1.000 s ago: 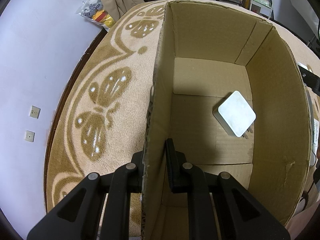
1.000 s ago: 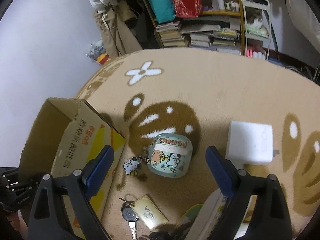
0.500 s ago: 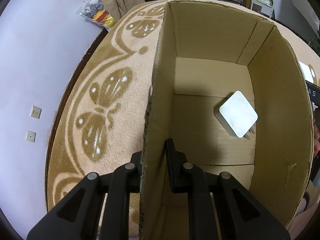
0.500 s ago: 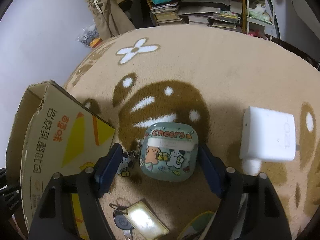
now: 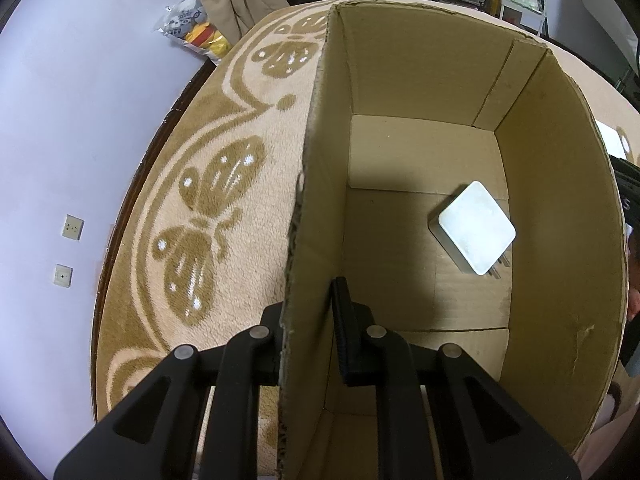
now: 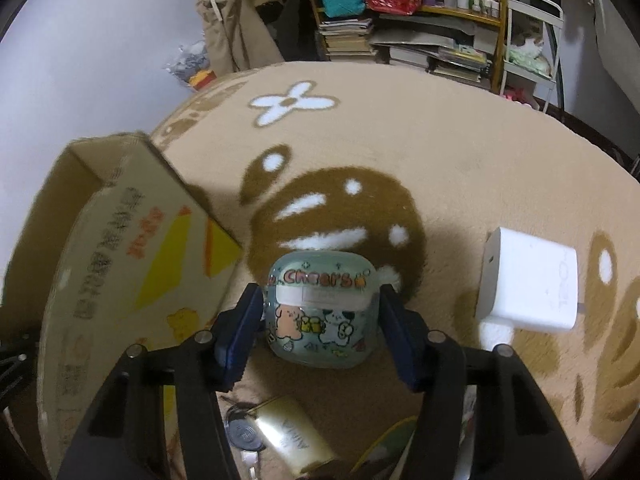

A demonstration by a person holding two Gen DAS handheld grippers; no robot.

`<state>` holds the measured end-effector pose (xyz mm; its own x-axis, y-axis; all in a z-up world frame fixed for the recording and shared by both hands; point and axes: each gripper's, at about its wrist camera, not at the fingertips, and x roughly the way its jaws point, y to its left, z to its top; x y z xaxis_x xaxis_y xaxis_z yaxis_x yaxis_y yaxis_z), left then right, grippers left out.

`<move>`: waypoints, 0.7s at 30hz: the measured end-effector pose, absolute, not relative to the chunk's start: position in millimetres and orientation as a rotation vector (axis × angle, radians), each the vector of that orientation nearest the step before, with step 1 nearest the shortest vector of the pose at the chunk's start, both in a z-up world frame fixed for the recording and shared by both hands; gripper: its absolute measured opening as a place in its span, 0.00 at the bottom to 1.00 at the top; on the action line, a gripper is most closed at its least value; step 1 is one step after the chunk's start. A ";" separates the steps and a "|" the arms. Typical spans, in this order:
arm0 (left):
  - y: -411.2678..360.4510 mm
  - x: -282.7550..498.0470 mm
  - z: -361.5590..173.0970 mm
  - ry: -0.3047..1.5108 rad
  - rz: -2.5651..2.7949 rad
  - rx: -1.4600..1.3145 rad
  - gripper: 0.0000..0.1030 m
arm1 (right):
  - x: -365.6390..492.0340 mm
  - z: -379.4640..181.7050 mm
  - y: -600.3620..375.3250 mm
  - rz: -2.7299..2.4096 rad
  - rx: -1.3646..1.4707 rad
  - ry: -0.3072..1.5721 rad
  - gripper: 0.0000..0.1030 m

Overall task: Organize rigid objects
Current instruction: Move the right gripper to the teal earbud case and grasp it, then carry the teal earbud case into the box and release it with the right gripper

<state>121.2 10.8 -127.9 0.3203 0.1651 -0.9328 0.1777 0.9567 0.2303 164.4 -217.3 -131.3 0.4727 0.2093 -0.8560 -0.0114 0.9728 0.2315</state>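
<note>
The right gripper (image 6: pixel 320 322) has its jaws closed to the sides of the cartoon earbud case (image 6: pixel 321 312), which sits on the carpet (image 6: pixel 440 152) just right of the cardboard box (image 6: pixel 116 264). The left gripper (image 5: pixel 310 320) pinches the box's left wall; a white charger (image 5: pixel 476 238) lies inside the box

A lived-in home room is shown: a plush beige rug (image 6: pixel 440 152) with brown and white flower patterns is spread out, a wooden shelf (image 6: pixel 452 16) is crammed with stacked books (image 6: pixel 346 38) and bottles, and clothes (image 6: pixel 232 20) are hung against the pale wall.
</note>
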 end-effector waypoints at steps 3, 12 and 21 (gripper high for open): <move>10.7 121.2 -127.8 1.250 -0.008 0.316 0.14 | 160.5 -122.1 -214.4 0.143 0.203 1.054 0.61; 9.5 119.0 -127.8 1.244 -0.009 0.320 0.13 | 141.2 -85.4 -209.8 0.179 0.216 0.990 0.56; 8.2 117.4 -126.8 1.240 -0.008 0.322 0.13 | 126.3 -32.8 -203.6 0.219 0.241 0.836 0.56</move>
<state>117.4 8.2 -126.8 0.3312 0.1674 -0.9286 0.1797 0.9549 0.2363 126.3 -203.6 -32.8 0.6512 0.2854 -0.7033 -0.0969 0.9503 0.2959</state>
